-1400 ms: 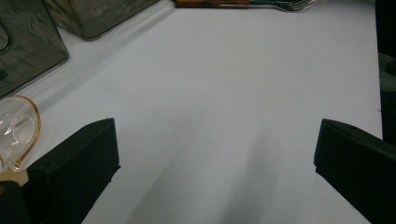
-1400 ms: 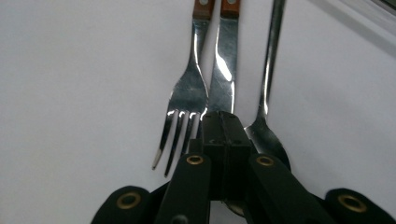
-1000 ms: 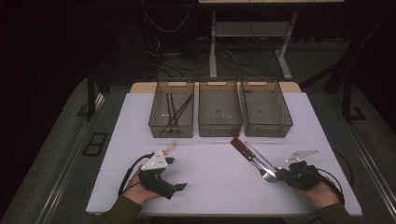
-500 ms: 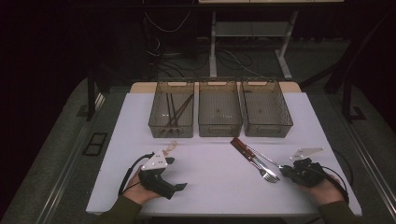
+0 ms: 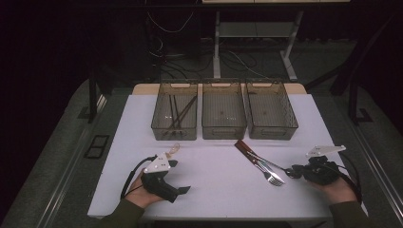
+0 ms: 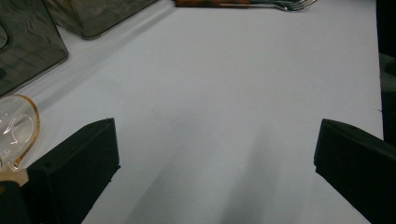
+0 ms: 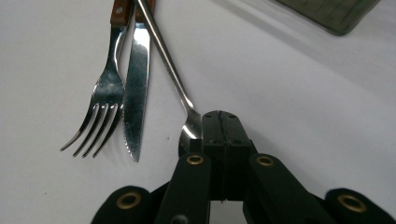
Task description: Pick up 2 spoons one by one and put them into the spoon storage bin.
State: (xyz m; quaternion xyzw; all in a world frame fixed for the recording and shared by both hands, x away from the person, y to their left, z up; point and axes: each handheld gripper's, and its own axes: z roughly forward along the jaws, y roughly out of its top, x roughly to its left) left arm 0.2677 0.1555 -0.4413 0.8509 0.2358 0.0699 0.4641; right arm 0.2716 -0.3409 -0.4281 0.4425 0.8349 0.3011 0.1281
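Fork (image 7: 100, 119), knife (image 7: 135, 79), spoon (image 7: 184, 119): polished metal, glossy; fork and knife with red-brown wood-look handles. Right gripper (image 7: 223, 140): matt black plastic jaws, brass-coloured rivets. Left gripper (image 6: 212, 163): same matt black plastic. Table (image 5: 209, 190): smooth matt white. Three bins (image 5: 223, 114): smoky translucent plastic. Clear glossy plastic spoon (image 6: 16, 130), amber rim.

A white surface (image 5: 218, 199) stands lit in a dark room. Grey floor (image 5: 57, 142) runs along its left and right edges. Beyond its far edge stands a pale metal frame (image 5: 252, 33) on splayed legs, with loose cables (image 5: 166, 23) trailing down to the floor in shadow. The walls are lost in blackness.
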